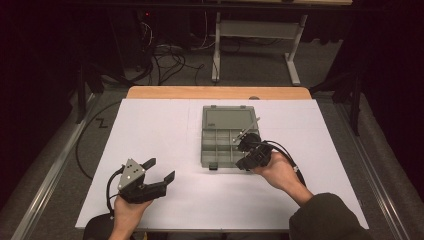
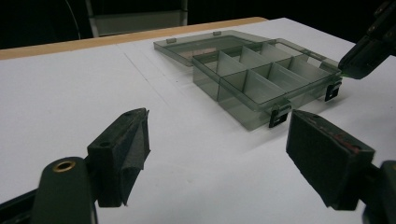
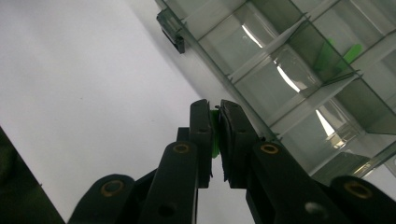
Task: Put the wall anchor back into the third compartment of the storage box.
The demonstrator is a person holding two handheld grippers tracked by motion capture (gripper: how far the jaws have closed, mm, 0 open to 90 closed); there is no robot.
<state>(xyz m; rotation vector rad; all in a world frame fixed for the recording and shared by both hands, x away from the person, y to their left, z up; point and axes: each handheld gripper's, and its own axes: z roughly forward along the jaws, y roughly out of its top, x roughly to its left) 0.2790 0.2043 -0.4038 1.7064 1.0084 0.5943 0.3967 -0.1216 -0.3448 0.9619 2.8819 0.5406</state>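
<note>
The right gripper [image 3: 214, 128] has its two black jaws pressed nearly together on a small, thin, bright green piece [image 3: 215, 135], of which just a sliver shows between the pads. It hangs at the near right corner of the shallow, clear grey plastic compartment box [image 1: 220, 150], just above the box's front edge. A green glint [image 3: 343, 52] also shows through the clear walls of a compartment further in; whether that is another piece or a reflection I cannot tell.

The left gripper [image 1: 160, 170] is held well to the left of the box, low over the white table sheet [image 1: 160, 125], its jaws spread wide apart with nothing between them.

As a judgement, the green piece is light and small, probably stiff plastic, and easy to lose from a pinch this narrow; a grip across its flat faces, as now, seems the sound one. The box is likely light and slippery on the sheet, so a nudge could slide it.

The box's lid [image 1: 231, 118] lies folded open flat behind the compartments, away from the person. Two dark latches [image 2: 280, 116] stick out from the front wall, and thin dividers stand between the cells; these are what the right jaws could catch on when lowering. Beyond the box the sheet lies bare up to the wooden table edge [image 1: 215, 93].
</note>
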